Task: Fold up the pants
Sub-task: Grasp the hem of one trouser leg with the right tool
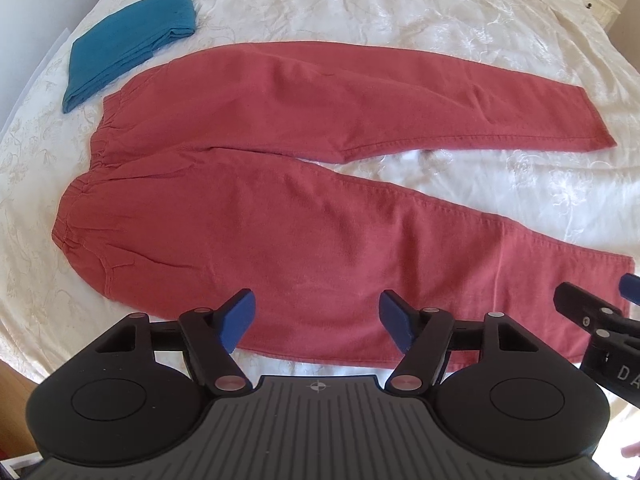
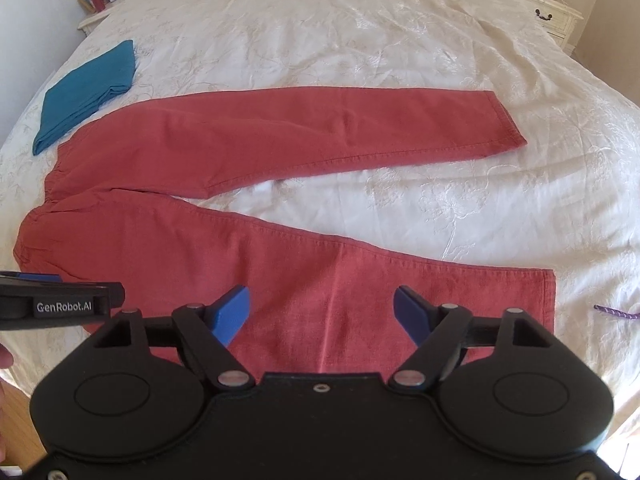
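We are holding the left gripper (image 1: 316, 320) and right gripper (image 2: 322, 316) gaping, nothing between them, over the red pants (image 1: 280, 208) near the bed's (image 1: 360, 8) near edge, which our grippers are hiding.

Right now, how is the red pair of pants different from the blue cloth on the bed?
The red pair of pants lies spread flat, legs apart; the blue cloth is folded into a neat stack. The pants look much bigger. The pants lie under the grippers; the cloth sits farther back, left. Both rest on the white bedspread.
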Tool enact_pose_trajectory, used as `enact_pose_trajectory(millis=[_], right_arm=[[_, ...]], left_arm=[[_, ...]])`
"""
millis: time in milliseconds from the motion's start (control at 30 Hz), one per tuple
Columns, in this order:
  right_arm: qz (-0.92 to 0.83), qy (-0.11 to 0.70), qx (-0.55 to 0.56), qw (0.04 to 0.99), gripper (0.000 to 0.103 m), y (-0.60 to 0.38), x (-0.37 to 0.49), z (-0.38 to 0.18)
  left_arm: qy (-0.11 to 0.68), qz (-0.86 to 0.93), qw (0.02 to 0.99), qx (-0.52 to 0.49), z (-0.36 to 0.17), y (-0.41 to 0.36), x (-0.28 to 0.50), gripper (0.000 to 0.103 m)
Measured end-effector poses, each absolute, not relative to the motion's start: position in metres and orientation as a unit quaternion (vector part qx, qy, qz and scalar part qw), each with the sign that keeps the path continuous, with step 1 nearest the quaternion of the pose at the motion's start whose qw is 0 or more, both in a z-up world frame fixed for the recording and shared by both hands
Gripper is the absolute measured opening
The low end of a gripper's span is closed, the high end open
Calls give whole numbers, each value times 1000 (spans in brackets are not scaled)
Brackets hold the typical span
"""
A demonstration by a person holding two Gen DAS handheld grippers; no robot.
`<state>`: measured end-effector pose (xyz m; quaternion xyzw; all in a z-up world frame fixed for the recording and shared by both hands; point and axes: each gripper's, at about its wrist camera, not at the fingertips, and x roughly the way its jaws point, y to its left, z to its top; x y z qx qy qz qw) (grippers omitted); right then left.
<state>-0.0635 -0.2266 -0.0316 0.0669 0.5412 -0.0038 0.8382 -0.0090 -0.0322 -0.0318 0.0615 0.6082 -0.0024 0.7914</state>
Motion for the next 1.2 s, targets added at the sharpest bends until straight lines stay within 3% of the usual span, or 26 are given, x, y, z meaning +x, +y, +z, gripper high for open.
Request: enact_pose_trajectory(millis=[200, 467, 633, 1200], right_arm=[[2, 516, 66, 854, 81, -248, -44, -36], [35, 515, 37, 856, 80, -257, 24, -57], [52, 515, 27, 855, 73, -265, 87, -75], [165, 495, -161, 838, 74, -266, 246, -145]], left_arm=[[583, 16, 810, 56, -29, -37, 9, 65], [605, 14, 793, 64, -50, -31, 61, 65], [609, 13, 791, 58, -67, -24, 106, 65], [623, 42, 779, 58, -161, -22, 246, 66]])
